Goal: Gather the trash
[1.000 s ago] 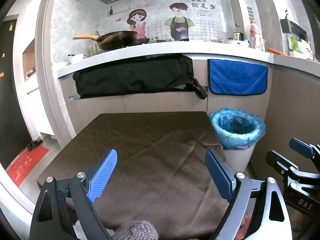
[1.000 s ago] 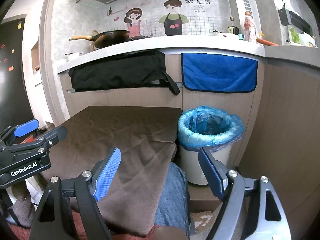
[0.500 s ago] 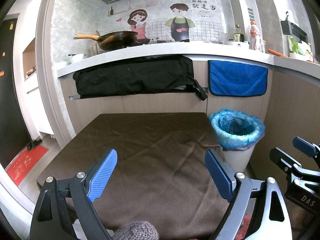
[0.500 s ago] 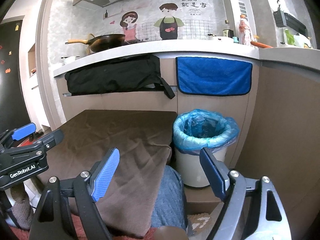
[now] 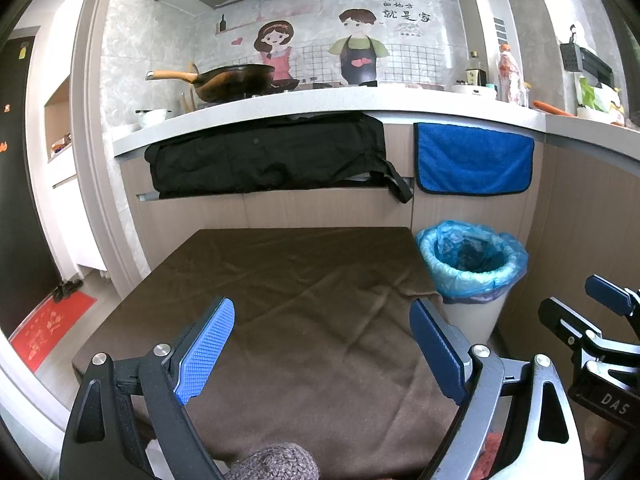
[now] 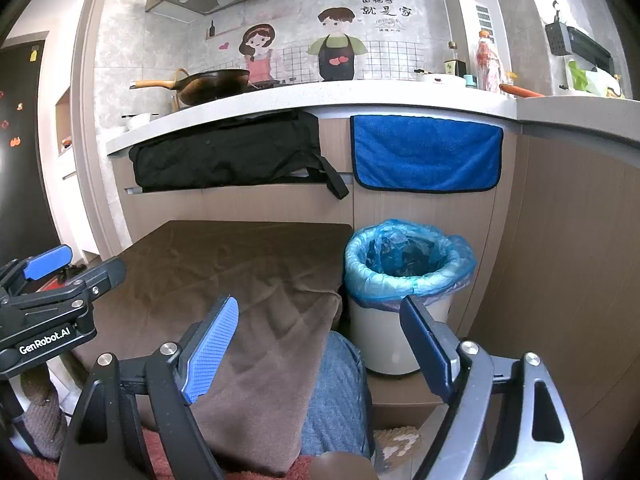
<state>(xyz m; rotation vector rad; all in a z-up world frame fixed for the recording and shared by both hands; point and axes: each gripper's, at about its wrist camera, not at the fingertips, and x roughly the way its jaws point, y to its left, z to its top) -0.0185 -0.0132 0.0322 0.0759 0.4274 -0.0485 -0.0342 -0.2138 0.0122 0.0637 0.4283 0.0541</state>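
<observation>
Both the left gripper (image 5: pixel 322 346) and the right gripper (image 6: pixel 319 344) stood wide open and empty; no trash showed on the brown cloth (image 5: pixel 304 300), and the lined bin (image 6: pixel 408 272) lay ahead-right, nearer the right gripper

Kitchen counter (image 5: pixel 360 104) serves as landmark. A dark wok (image 5: pixel 236 82) with a wooden handle sits on it toward the left end. A black garment (image 5: pixel 264 158) hangs below its front edge, and a blue towel (image 5: pixel 474 164) hangs beside that to the right. A cartoon couple decal (image 5: pixel 316 50) covers the wall above it. A red bottle (image 5: pixel 508 78) stands at its right. A brown cloth (image 5: pixel 304 300) covers the low surface in front of it.
</observation>
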